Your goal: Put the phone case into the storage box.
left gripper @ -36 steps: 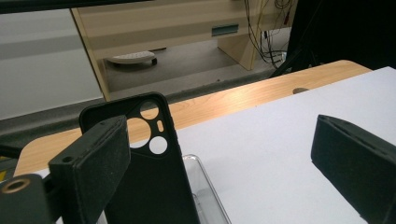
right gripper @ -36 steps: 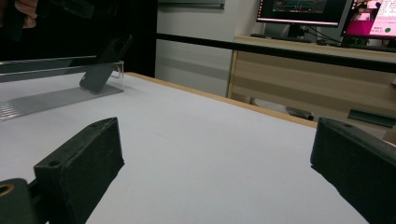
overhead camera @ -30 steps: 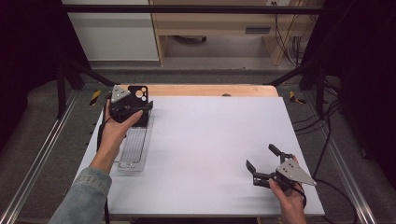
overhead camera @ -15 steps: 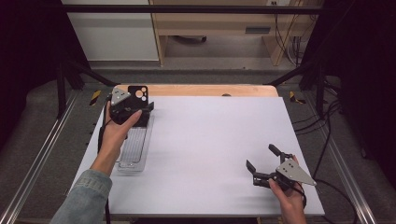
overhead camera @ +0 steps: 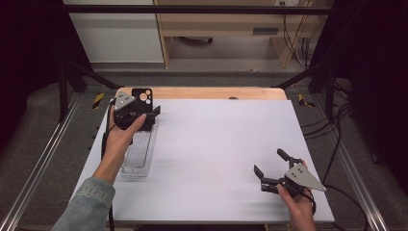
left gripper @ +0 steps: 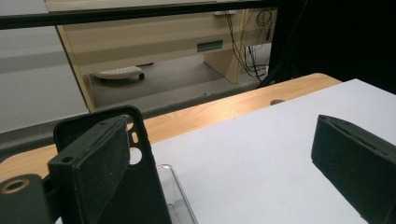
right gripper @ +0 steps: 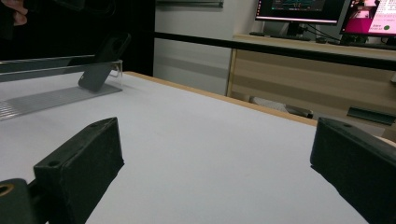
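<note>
The left gripper (overhead camera: 144,114) is hovering over the far left part of the white table (overhead camera: 216,144), its jaws standing wide apart. In the left gripper view the black phone case (left gripper: 140,186) is leaning just beside the gripper's left jaw; whether the two are touching cannot be told. The case is standing tilted, its lower end resting at the far end of a clear ribbed plastic tray (overhead camera: 137,154) and its camera cut-outs pointing up — in the high view its upper end (overhead camera: 143,95) is showing beyond the gripper, over the wooden edge strip (overhead camera: 216,93). The person's left hand (overhead camera: 120,137) is reaching forward above the tray. The right gripper (overhead camera: 270,169) is resting low at the near right corner of the table, well apart from the case, its jaws also spread with nothing between them.
</note>
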`<action>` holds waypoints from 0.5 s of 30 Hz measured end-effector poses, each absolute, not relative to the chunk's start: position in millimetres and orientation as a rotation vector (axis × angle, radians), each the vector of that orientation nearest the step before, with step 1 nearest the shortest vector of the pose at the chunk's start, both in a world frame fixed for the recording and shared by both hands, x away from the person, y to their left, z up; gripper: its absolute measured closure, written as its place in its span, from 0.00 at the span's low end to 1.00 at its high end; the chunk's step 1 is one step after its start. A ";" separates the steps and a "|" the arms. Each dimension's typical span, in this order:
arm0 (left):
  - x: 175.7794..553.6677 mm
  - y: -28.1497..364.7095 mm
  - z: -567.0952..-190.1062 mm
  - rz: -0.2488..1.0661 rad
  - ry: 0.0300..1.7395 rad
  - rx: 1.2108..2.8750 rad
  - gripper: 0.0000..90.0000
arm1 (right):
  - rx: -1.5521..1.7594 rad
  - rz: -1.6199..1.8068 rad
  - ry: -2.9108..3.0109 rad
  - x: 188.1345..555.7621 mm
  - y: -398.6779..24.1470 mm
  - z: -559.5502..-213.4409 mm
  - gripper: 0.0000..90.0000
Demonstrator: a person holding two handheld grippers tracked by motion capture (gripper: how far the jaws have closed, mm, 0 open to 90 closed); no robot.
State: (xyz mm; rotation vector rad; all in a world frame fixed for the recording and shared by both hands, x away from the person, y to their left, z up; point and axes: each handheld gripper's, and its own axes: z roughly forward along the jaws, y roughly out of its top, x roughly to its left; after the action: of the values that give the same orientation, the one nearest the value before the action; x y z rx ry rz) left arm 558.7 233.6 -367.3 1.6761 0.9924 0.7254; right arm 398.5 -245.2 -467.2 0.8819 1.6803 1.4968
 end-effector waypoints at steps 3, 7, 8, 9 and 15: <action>557.5 232.2 -366.5 0.722 0.985 1.675 0.05 | 0.883 1.497 1.681 398.3 -245.2 -467.2 0.03; 555.7 230.5 -365.2 0.721 0.976 1.677 0.04 | 0.883 1.498 1.680 398.4 -245.2 -467.2 0.03; 555.2 230.0 -365.0 0.720 0.973 1.676 0.04 | 0.883 1.498 1.680 398.3 -245.3 -467.2 0.03; 554.7 229.6 -364.9 0.719 0.971 1.676 0.04 | 0.883 1.498 1.680 398.4 -245.4 -467.3 0.03; 550.7 226.0 -363.4 0.710 0.958 1.666 0.04 | 0.884 1.499 1.680 398.3 -245.7 -467.3 0.03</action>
State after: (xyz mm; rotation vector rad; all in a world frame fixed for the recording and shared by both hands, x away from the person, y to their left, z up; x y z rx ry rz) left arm 550.7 226.0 -363.4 1.6664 0.9582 0.7097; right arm 398.3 -245.7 -467.3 0.8842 1.6796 1.4985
